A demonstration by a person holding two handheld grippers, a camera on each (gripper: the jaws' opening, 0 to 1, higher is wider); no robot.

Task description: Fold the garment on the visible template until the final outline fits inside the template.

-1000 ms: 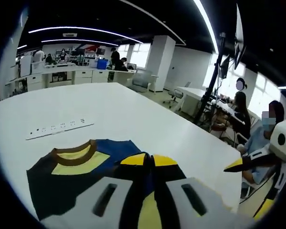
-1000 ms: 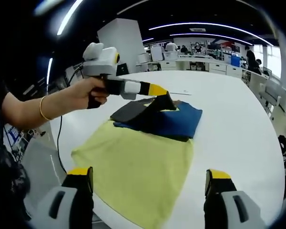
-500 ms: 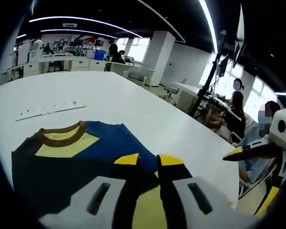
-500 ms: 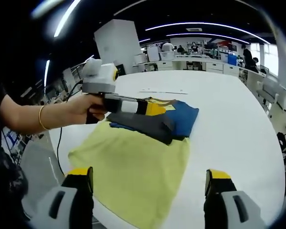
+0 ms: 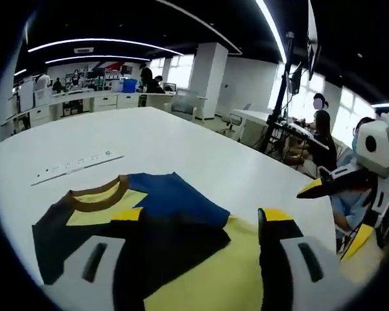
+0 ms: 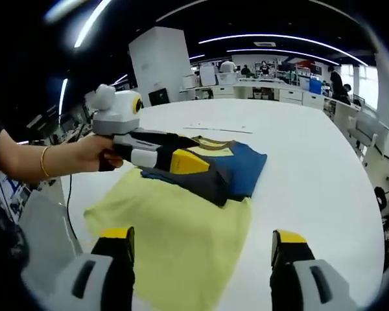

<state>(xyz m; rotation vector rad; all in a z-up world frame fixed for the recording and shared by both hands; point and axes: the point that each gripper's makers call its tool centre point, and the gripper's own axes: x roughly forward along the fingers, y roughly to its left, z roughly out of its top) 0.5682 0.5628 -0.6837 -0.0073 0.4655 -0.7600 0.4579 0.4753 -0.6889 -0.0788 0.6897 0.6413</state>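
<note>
The big white table (image 6: 311, 149) carried everything: a pale yellow template sheet (image 6: 181, 233) spread near its front edge, and on the sheet's far end, toward twelve o'clock in the right gripper view, the folded T-shirt (image 6: 227, 170) in navy, black and yellow with a brown collar. From where things lay, the fold looked largely made: the shirt sat as a compact bundle, and I judged the step in hand to be a release after laying a panel over. The left gripper (image 5: 198, 223) hung just over the shirt with its jaws spread wide and nothing between them; in the right gripper view it came in from nine o'clock, gripped by a hand (image 6: 91, 154) wearing a thin bangle. The right gripper (image 6: 200, 243) waited low over the near end of the sheet, jaws likewise parted and empty. The next move, I thought, called for checking the far edge: the blue part seemed to run past the sheet at about one o'clock, so the bundle likely needed sliding back or one more fold. That edge was hard to read, since the shirt hid the sheet's far border. The near corner of the sheet was cut off behind the jaws. A white power strip (image 5: 78, 167) lay well beyond the collar; its sockets were too small to make out.
</note>
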